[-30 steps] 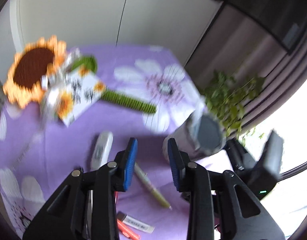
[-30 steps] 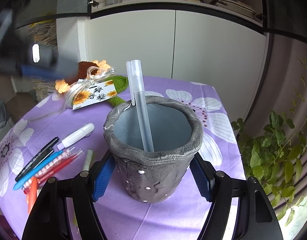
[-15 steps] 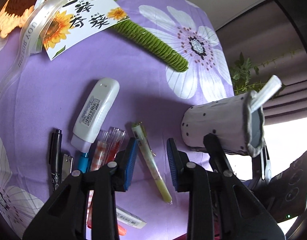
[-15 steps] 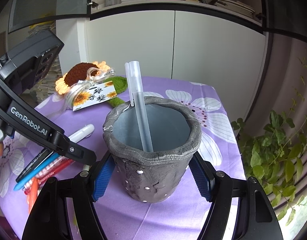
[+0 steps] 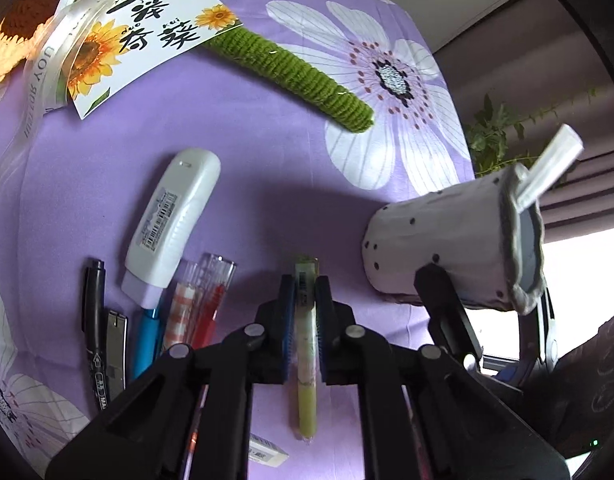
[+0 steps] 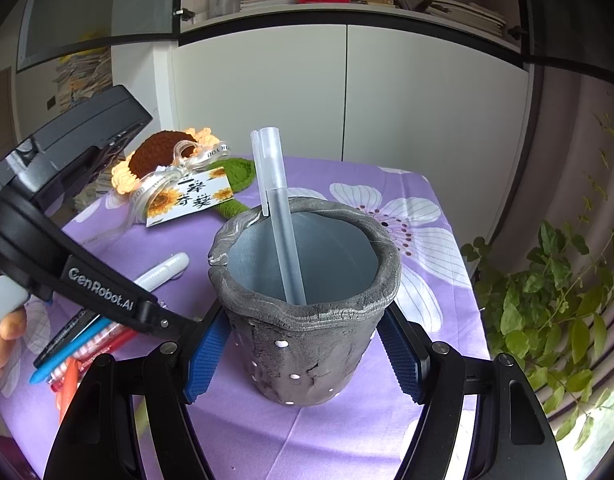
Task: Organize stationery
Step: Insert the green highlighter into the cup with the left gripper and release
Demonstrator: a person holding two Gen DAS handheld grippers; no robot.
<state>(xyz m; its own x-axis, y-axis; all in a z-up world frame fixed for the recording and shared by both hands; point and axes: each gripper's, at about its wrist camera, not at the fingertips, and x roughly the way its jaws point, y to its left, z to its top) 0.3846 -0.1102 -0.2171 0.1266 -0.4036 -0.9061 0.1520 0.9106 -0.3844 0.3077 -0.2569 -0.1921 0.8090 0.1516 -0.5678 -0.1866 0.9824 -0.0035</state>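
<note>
Left hand-held gripper [image 5: 305, 288] just dropped and clamped onto slim yellow-green plastic pen [image 5: 306, 344]; right hand-held gripper [image 6: 303, 354] clamped around grey textured ceramic pen cup [image 6: 303, 320]; lift and drop-in presumably next.

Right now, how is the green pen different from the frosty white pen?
The green pen lies flat on the purple tablecloth; the frosty white pen stands leaning inside the grey pot. The green pen is pinched in the left gripper, whose jaws have just closed; nothing grips the white pen. Green is yellow-green, white is see-through pale. Both are long, thin pens.

Purple floral table [image 5: 267, 168] with pens [image 5: 147, 328]
</note>
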